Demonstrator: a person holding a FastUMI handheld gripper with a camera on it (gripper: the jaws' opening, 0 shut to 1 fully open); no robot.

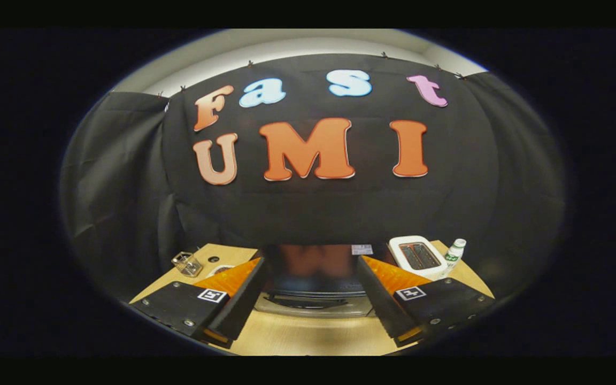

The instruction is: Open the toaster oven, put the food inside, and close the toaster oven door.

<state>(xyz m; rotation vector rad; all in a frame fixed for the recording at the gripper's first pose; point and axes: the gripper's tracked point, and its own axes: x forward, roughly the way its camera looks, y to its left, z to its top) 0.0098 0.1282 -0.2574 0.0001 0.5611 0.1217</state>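
While the gripper (310, 299) hovers low over the wooden counter (308, 337), its jaws stand wide apart and hold nothing. Between them, just ahead, sits the toaster oven (314, 278), its dark glass door shut, with a handle along the lower edge. Beyond the right finger stand a white pop-up toaster (417, 256) and a small bottle (453, 252); beyond the left finger, a clear container (187, 263).

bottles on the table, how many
1: a small white bottle beside the white toaster, beyond the open gripper; others may be hidden behind its fingers.
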